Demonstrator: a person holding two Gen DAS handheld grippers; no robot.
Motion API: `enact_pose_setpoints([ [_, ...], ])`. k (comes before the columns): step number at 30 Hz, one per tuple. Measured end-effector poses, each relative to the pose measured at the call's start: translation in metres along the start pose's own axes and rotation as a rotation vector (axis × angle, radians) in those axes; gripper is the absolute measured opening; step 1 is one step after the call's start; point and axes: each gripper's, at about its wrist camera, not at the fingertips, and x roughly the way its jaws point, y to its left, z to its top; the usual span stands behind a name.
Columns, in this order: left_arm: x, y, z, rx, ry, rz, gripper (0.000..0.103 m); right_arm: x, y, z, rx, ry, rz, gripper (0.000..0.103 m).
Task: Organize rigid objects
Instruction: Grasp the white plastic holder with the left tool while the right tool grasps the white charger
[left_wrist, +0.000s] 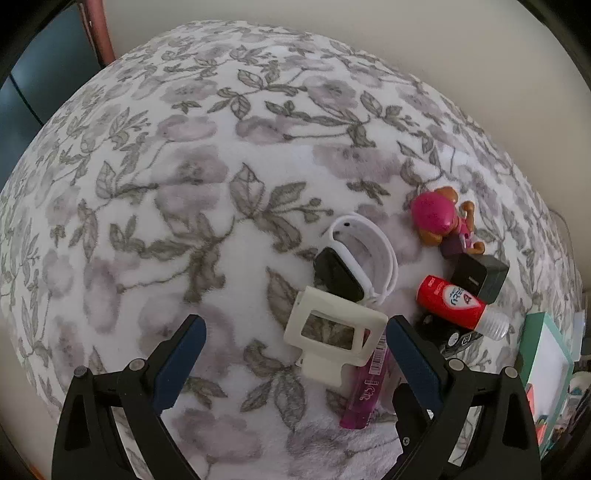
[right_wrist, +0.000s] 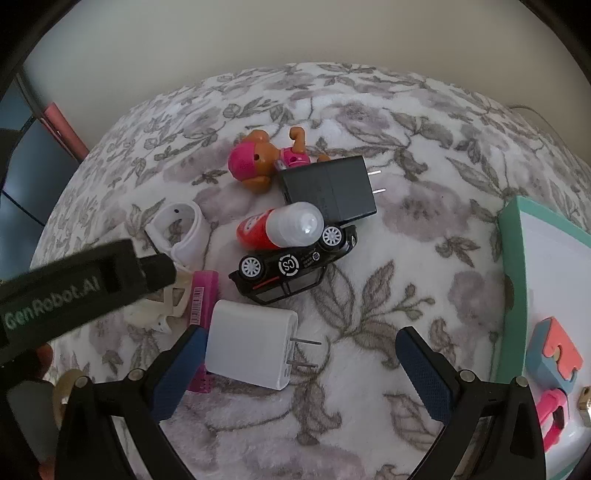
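While both of your grippers hang over the flowered fleece blanket (left_wrist: 192, 155), neither holds anything: the left gripper (left_wrist: 295, 354) has its jaws wide apart, and so does the right gripper (right_wrist: 301, 365).

Between the left jaws, toward 1 o'clock, lies the cream plastic frame with a rectangular window (left_wrist: 332, 332), resting partly on the purple translucent lighter (left_wrist: 365, 391). Just beyond, at 12 o'clock, sits the white-strapped smartwatch with a black face (left_wrist: 347, 266).

Your right gripper's left pad touches or nearly touches the white square wall charger (right_wrist: 251, 347), its 2 prongs pointing to 3 o'clock, so that looks like your likeliest next pick. Farther out at 12 o'clock are the black toy car on its side (right_wrist: 295, 266), the red tube with a clear cap (right_wrist: 280, 229) leaning on it, the black wall charger (right_wrist: 328, 192), and the brown toy puppy in a pink helmet (right_wrist: 258, 162).

At 3 o'clock the teal-rimmed white tray (right_wrist: 511, 236) already holds small pieces, probably the destination.
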Motion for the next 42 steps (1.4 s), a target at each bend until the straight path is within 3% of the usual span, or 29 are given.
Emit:
enact_pose_setpoints([
  [6,0.008,-0.004,0.001,0.013,0.025,0.007,0.098,0.002,0.002,-0.001,-0.006,0.002,-0.009,0.101],
  [14,0.01,-0.005,-0.001,0.023,0.016,0.015,0.097,0.002,0.007,-0.002,-0.015,0.012,0.027,0.084],
  [22,0.017,-0.008,-0.007,0.023,0.044,-0.023,0.055,0.002,0.008,-0.001,-0.012,0.025,0.076,0.068],
  [25,0.015,-0.007,-0.01,0.027,0.037,-0.023,0.055,0.001,0.008,-0.001,-0.012,0.029,0.095,0.063],
  [42,-0.023,-0.003,-0.027,0.029,0.016,-0.001,0.055,-0.023,-0.013,-0.012,0.038,0.032,0.096,0.063],
])
